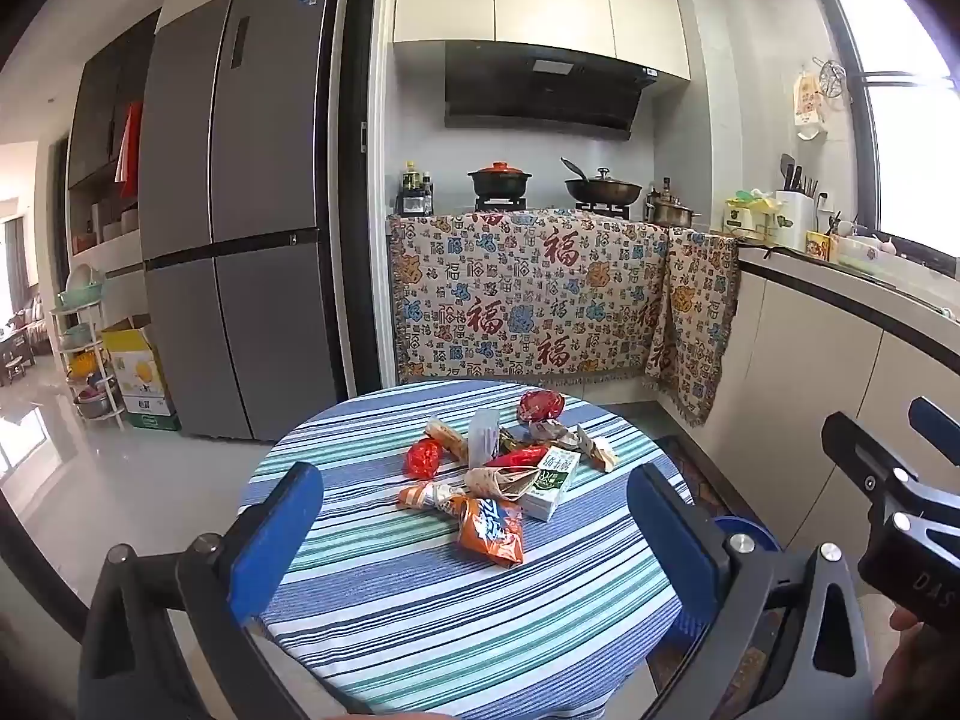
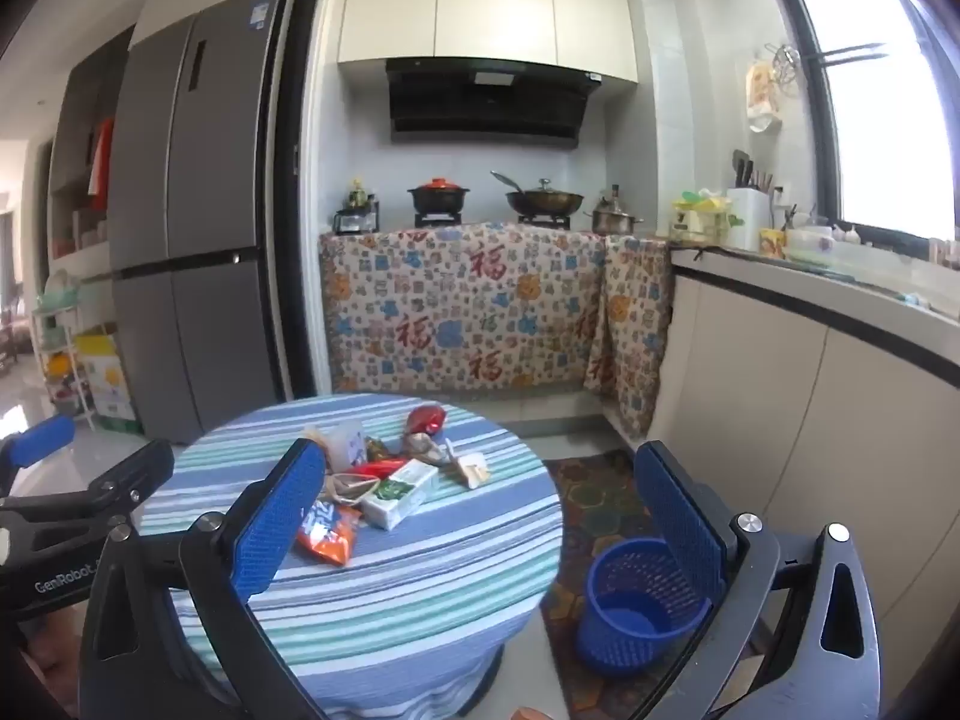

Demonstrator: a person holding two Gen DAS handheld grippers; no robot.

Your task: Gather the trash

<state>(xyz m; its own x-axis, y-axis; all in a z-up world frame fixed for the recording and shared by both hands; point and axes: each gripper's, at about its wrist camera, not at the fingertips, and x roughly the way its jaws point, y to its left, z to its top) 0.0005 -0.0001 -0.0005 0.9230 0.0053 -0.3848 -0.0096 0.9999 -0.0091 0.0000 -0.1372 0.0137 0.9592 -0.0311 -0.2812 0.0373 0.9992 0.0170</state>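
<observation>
A pile of trash lies on the round striped table [image 1: 390, 600] [image 2: 420, 588]: an orange snack bag [image 1: 489, 531] [image 2: 327, 531], a green-white milk carton [image 1: 552, 483] [image 2: 399, 495], red wrappers [image 1: 423, 457] [image 2: 426, 419], a clear cup [image 1: 483, 437] and crumpled paper [image 1: 498, 483]. A blue mesh bin [image 2: 645, 606] stands on the floor right of the table. My left gripper [image 1: 474, 546] is open and empty, held above the table's near side. My right gripper [image 2: 480, 534] is open and empty, spanning the table's right edge and the bin.
A grey fridge [image 1: 234, 210] stands at the left. A cloth-covered stove counter [image 1: 528, 294] with pots is behind the table. Cabinets and a counter [image 2: 810, 360] run along the right. A patterned rug [image 2: 594, 498] lies under the bin.
</observation>
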